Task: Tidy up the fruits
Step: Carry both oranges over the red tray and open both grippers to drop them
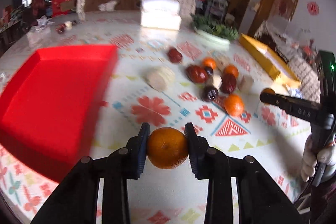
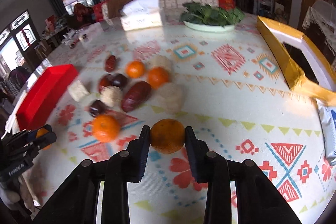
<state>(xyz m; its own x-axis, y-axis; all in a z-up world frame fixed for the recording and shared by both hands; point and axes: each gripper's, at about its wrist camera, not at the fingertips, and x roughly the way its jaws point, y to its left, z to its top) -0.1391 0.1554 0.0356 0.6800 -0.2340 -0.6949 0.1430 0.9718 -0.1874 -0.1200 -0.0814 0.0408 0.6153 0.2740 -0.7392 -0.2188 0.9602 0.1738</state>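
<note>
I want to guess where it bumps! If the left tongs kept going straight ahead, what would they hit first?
Probably just the tablecloth. The left tongs, gripping an orange, point down at bare patterned cloth between the red tray and the fruit pile. Depth is uncertain.

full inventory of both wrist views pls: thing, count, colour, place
held oranges: 2, orange, one in the left gripper, one in the right gripper
loose oranges: 3, orange, in the pile mid-table, nearest
dates: about 4, dark red, in the pile, e.g.
dark round fruits: about 2, purple-black, in the pile, e.g.
pale snack blocks: several, cream, around the pile, e.g.
tray: 1, red, empty, left of the pile
box: 1, gold, right table edge
plate of greens: 1, far side
tissue pack: 1, white, far side
tablecloth: 1, patterned
left gripper: black jaws shut on an orange
right gripper: black jaws shut on an orange
gloved hand: white, on right gripper's handle
</note>
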